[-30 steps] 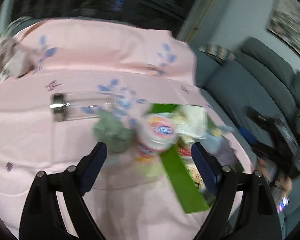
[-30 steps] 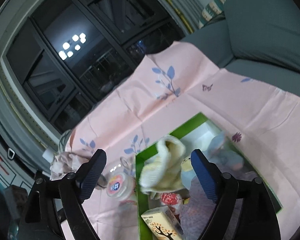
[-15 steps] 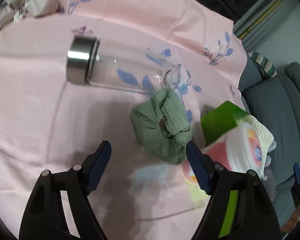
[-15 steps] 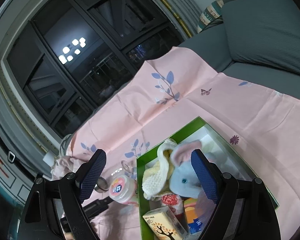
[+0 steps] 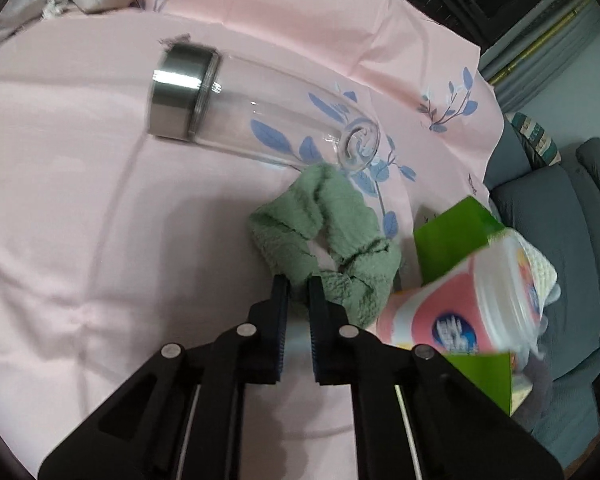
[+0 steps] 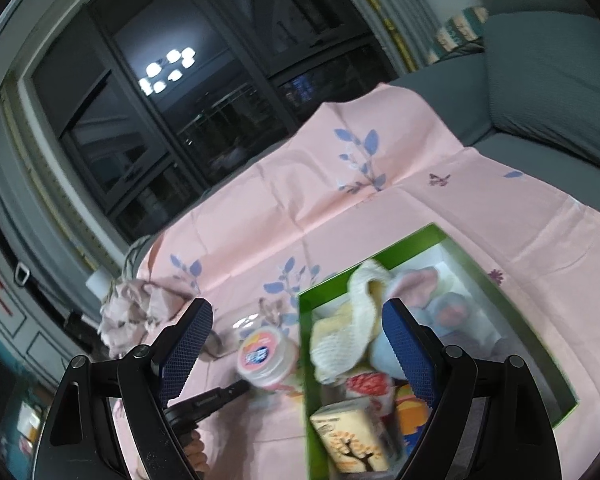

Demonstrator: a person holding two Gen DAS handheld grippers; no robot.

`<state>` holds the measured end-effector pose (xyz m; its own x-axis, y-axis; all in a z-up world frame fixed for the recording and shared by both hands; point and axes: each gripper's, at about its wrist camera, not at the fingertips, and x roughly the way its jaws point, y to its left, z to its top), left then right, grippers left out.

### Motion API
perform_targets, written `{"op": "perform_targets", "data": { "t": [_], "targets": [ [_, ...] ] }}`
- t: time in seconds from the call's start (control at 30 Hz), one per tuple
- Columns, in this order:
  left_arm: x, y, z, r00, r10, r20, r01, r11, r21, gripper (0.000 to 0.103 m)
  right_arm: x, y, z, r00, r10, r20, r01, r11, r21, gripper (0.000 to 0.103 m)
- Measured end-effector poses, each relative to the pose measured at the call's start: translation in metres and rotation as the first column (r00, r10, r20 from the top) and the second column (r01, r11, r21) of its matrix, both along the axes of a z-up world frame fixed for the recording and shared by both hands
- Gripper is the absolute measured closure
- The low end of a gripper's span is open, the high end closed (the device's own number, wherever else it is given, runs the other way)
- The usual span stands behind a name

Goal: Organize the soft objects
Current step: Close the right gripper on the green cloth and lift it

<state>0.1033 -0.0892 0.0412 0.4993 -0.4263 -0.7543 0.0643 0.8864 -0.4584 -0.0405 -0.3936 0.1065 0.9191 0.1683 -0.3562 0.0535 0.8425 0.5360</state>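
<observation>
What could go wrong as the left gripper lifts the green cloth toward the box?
1. The left gripper has just closed on only an edge fold of the green cloth; the thin pinch might slip.
2. The cloth touches the base of the glass bottle lying on its side, so a lift may set it rolling.
3. The pink tub stands between cloth and green box, which already looks crowded; a low carry could knock it.

No text legible: blue logo on pink tub (image 5: 452,330) blurred; print on tree-patterned carton (image 6: 350,438) too small.
</observation>
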Motion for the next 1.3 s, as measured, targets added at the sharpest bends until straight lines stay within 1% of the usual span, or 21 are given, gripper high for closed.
{"op": "perform_targets", "data": {
  "t": [0.07,0.13,0.17,0.23,0.33,0.4,0.5,0.57,0.63,0.7,0.73,0.8,0.87,0.93,0.97,1.0,1.03,1.1,1.17,1.27,1.3],
  "targets": [
    [-0.012,0.007,0.008,1.0,-0.001,0.02,0.0,0.999,0.033,0.095,0.002,0.013,0.003,0.999,0.039,-0.004,-0.039,0.999,-0.016,0.016],
    [-0.028,0.018,0.015,0.999,0.007,0.037,-0.009,0.999,0.047,0.095,0.005,0.029,0.005,0.995,0.094,-0.016,-0.095,0.995,-0.033,0.016],
    [-0.034,0.021,0.018,0.999,0.006,0.041,-0.008,0.999,0.054,0.095,0.008,0.039,0.005,0.991,0.127,-0.033,-0.128,0.991,-0.046,0.016],
    [-0.049,0.033,0.021,0.999,0.013,0.038,-0.015,0.998,0.065,0.095,0.017,0.063,0.002,0.976,0.194,-0.102,-0.201,0.978,-0.062,0.016],
    [-0.071,0.045,0.022,0.999,0.015,0.035,-0.018,0.996,0.086,0.095,0.032,0.097,-0.011,0.935,0.294,-0.197,-0.308,0.95,-0.046,0.016],
    [-0.087,0.056,0.019,0.999,0.013,0.03,-0.016,0.994,0.106,0.096,0.044,0.125,-0.025,0.894,0.358,-0.268,-0.385,0.922,-0.052,0.016],
    [-0.099,0.067,0.012,1.0,0.025,0.009,-0.026,0.994,0.103,0.096,0.058,0.161,-0.05,0.843,0.394,-0.366,-0.453,0.887,-0.09,0.016],
    [-0.104,0.073,0.008,0.999,0.038,-0.002,-0.037,0.994,0.1,0.096,0.07,0.176,-0.072,0.812,0.387,-0.436,-0.467,0.88,-0.089,0.016],
    [-0.105,0.079,0.003,0.999,0.053,-0.01,-0.052,0.995,0.089,0.096,0.079,0.186,-0.089,0.802,0.362,-0.475,-0.459,0.883,-0.101,0.018],
    [-0.104,0.082,-0.001,0.998,0.061,-0.018,-0.059,0.995,0.082,0.096,0.089,0.193,-0.103,0.8,0.341,-0.494,-0.451,0.885,-0.119,0.024],
    [-0.103,0.083,-0.002,0.998,0.061,-0.02,-0.059,0.995,0.082,0.096,0.092,0.194,-0.108,0.799,0.334,-0.499,-0.446,0.887,-0.119,0.025],
    [-0.102,0.082,-0.005,0.998,0.058,-0.023,-0.056,0.995,0.084,0.096,0.101,0.199,-0.12,0.793,0.323,-0.516,-0.44,0.89,-0.12,0.035],
    [-0.099,0.082,-0.007,0.998,0.055,-0.027,-0.052,0.995,0.084,0.096,0.107,0.202,-0.131,0.785,0.311,-0.535,-0.44,0.889,-0.128,0.043],
    [-0.097,0.081,-0.009,0.998,0.051,-0.032,-0.048,0.996,0.081,0.096,0.106,0.205,-0.13,0.814,0.287,-0.506,-0.421,0.89,-0.173,0.058],
    [-0.096,0.081,-0.009,0.998,0.049,-0.032,-0.046,0.996,0.082,0.096,0.106,0.206,-0.13,0.817,0.289,-0.499,-0.424,0.888,-0.179,0.081],
    [-0.095,0.079,-0.009,0.998,0.047,-0.029,-0.044,0.995,0.086,0.096,0.107,0.206,-0.132,0.804,0.321,-0.5,-0.445,0.883,-0.15,0.094],
    [-0.094,0.078,-0.007,0.999,0.046,-0.024,-0.044,0.995,0.094,0.096,0.107,0.206,-0.132,0.8,0.329,-0.501,-0.449,0.883,-0.137,0.094],
    [-0.094,0.076,-0.002,0.999,0.043,-0.015,-0.042,0.994,0.096,0.096,0.103,0.203,-0.127,0.81,0.325,-0.489,-0.44,0.887,-0.139,0.096],
    [-0.095,0.072,0.009,0.999,0.032,0.006,-0.033,0.996,0.086,0.096,0.095,0.199,-0.114,0.821,0.345,-0.455,-0.442,0.888,-0.126,0.096],
    [-0.096,0.059,0.031,0.998,0.004,0.056,-0.008,0.998,0.069,0.096,0.072,0.184,-0.08,0.861,0.342,-0.376,-0.42,0.895,-0.148,0.096],
    [-0.098,0.05,0.042,0.996,-0.016,0.083,0.011,0.998,0.064,0.097,0.063,0.176,-0.067,0.877,0.338,-0.343,-0.407,0.901,-0.153,0.096]
  ]
}}
